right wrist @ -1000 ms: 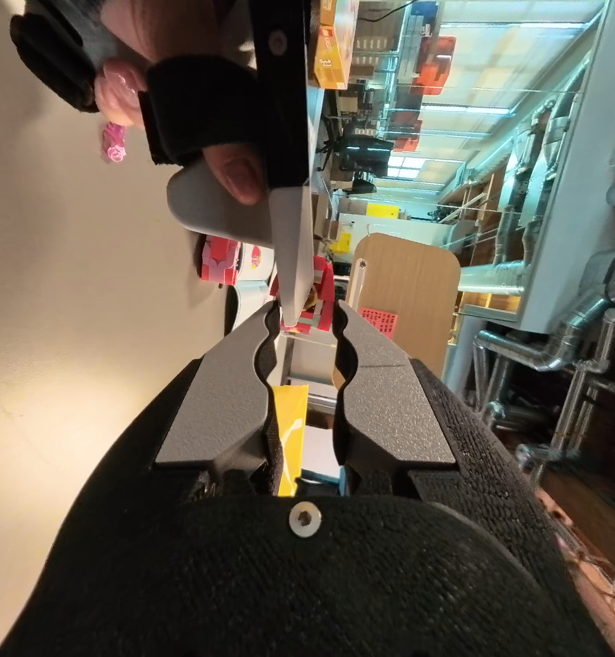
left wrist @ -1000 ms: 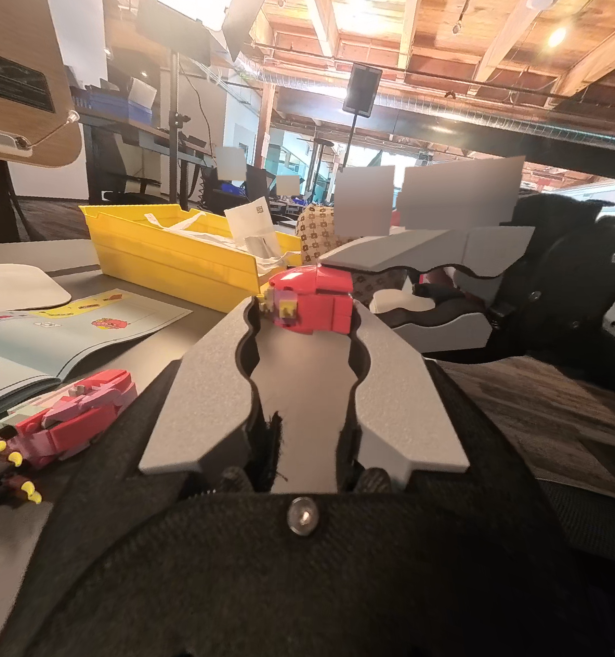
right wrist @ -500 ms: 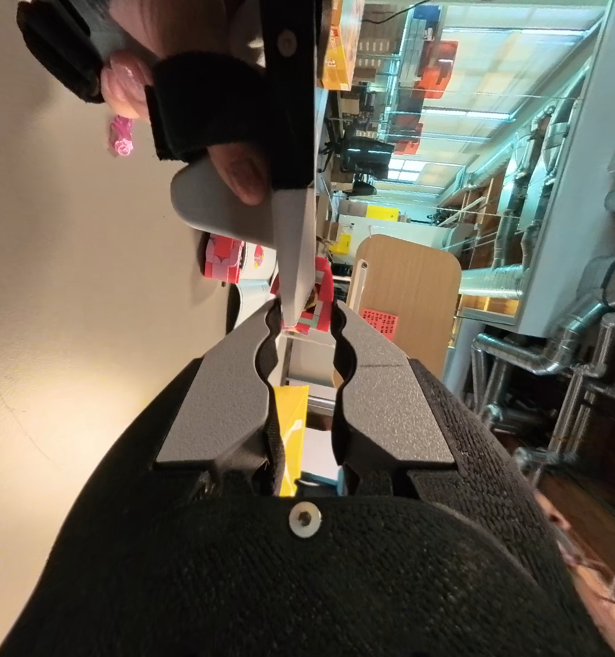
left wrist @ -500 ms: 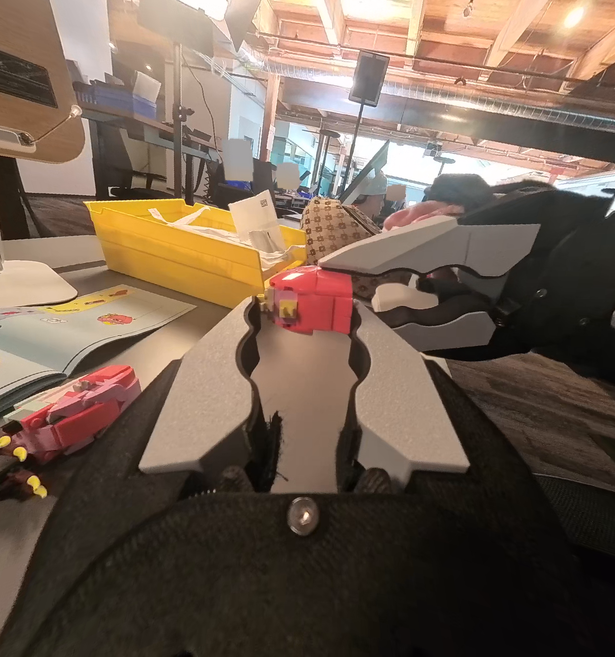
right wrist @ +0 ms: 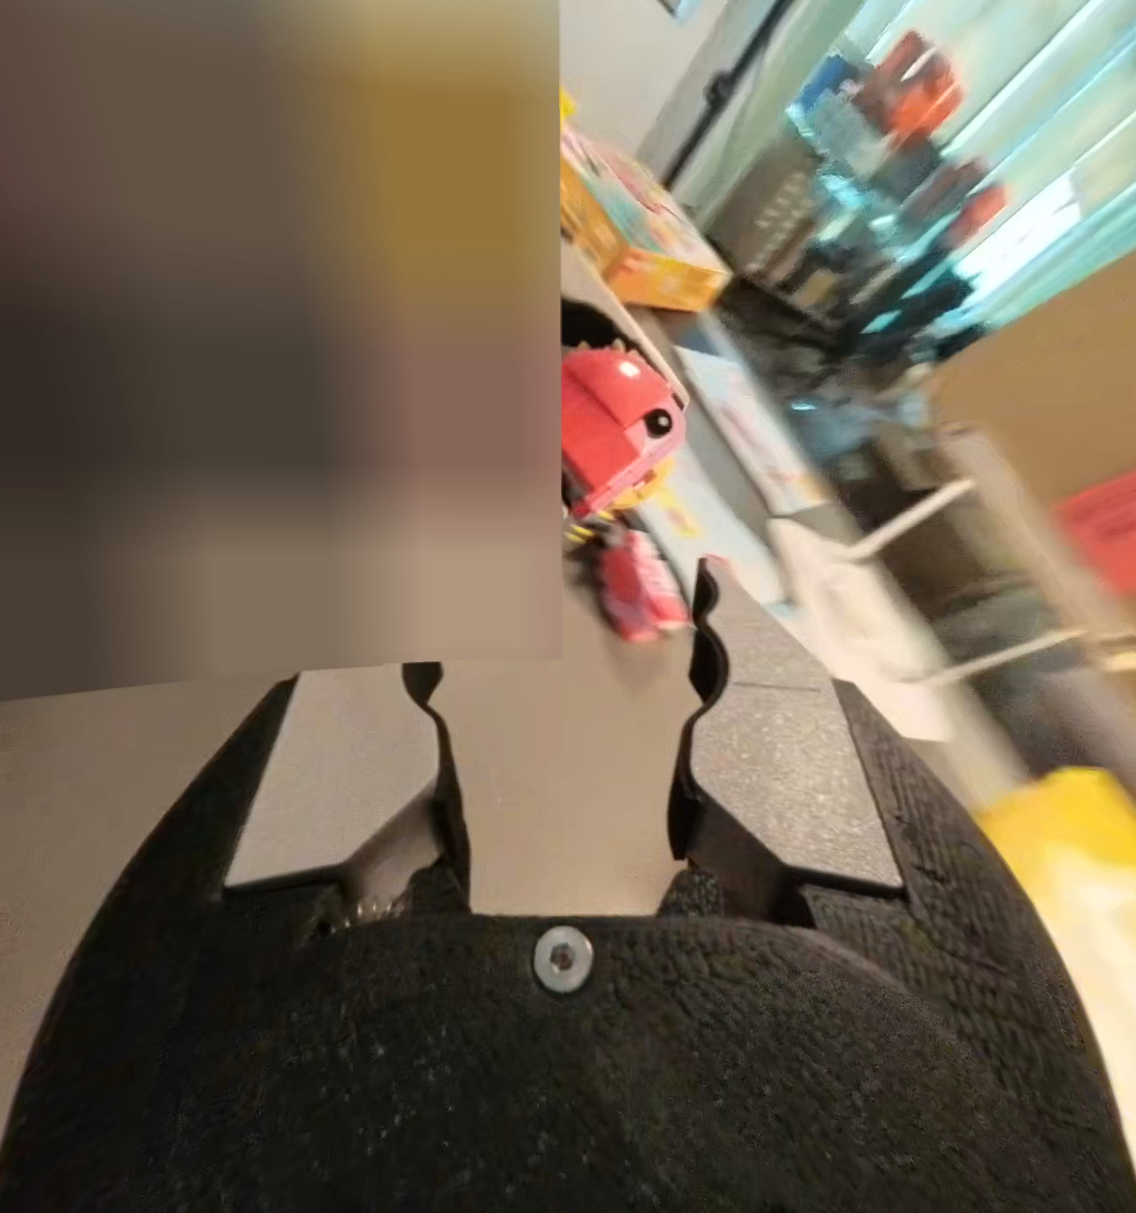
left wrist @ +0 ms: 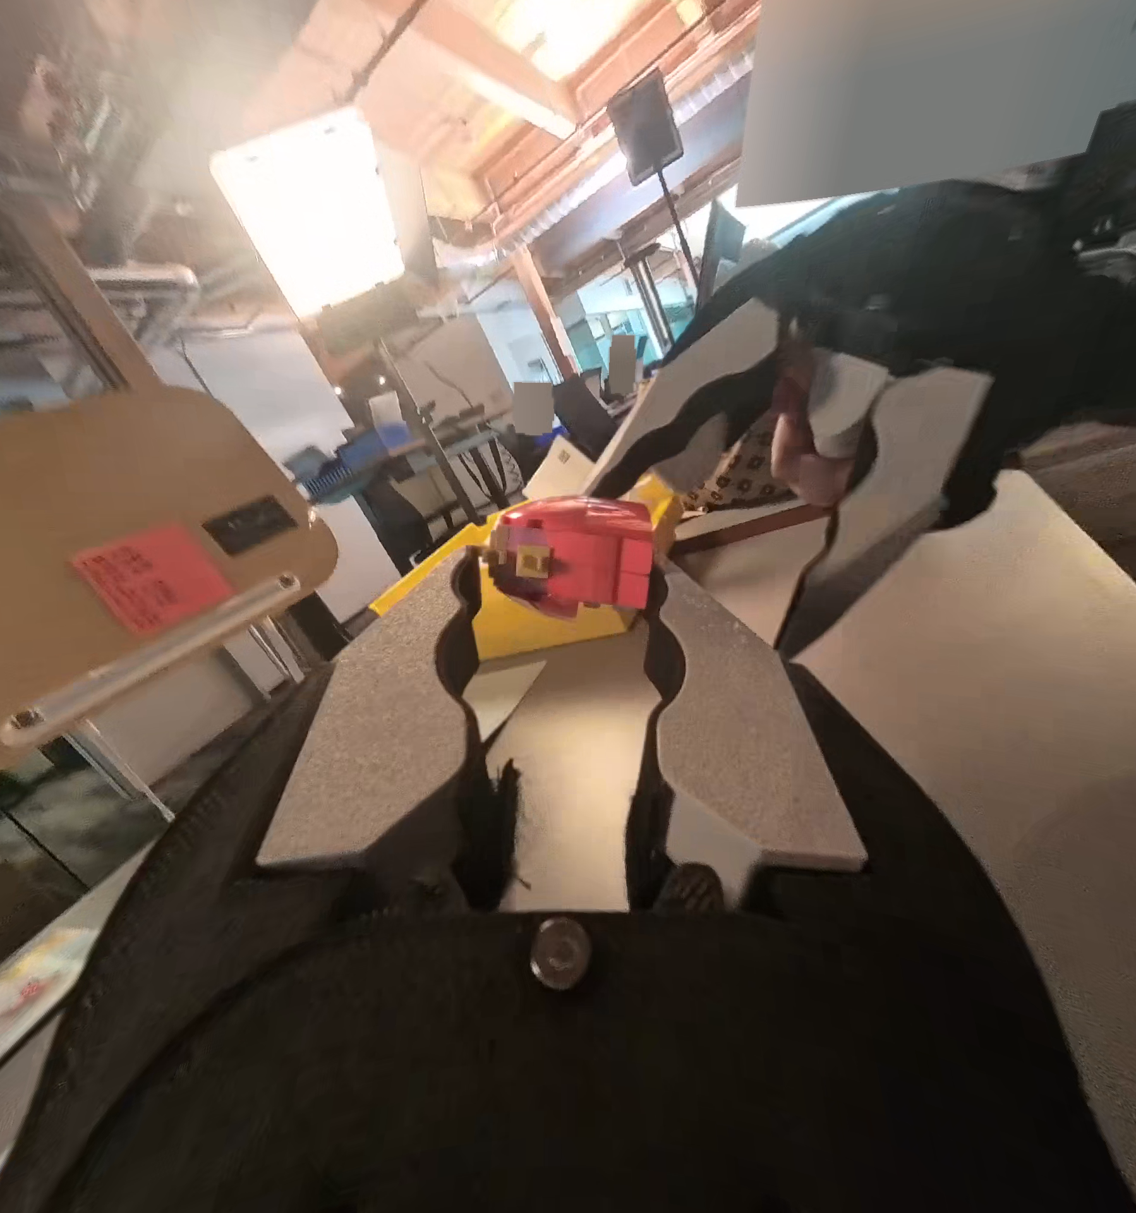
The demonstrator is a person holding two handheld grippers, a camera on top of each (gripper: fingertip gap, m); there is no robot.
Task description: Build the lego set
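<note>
- The left gripper point(left wrist: 568, 577) is clamping a red brick-built figure point(left wrist: 578, 558) between its fingertips, at about 12 o'clock in its own view; both pads are pressing on the figure's sides and it is being held clear of the worktop point(left wrist: 1044, 755).
- The figure is showing a small yellow square piece on its near face and a darker patch beneath it.
- A yellow bin point(left wrist: 552, 630) is sitting just behind and below the held figure, with white paper poking up at its far edge.
- The right gripper point(left wrist: 808, 499) is hanging at about 2 o'clock in the left wrist view, jaws standing wide apart, with nothing between them; a hand point(left wrist: 798, 446) is showing behind its fingers.
- In the right wrist view the right gripper's fingers point(right wrist: 769, 755) are spreading wide over bare worktop; one fingertip is hidden by a blurred patch.
- The same red figure point(right wrist: 618, 440) is appearing at about 12 o'clock there, showing a round black eye.
- A second red and pink brick assembly point(right wrist: 644, 591) is lying on the worktop just beside the right finger's tip; motion blur makes its shape hard to read, though it looks like a smaller build with yellow bits.
- A wooden board on a stand point(left wrist: 125, 512), carrying a red sticker, is standing at about 9 o'clock.
- A colourful box point(right wrist: 651, 256) is resting farther back at 1 o'clock.
</note>
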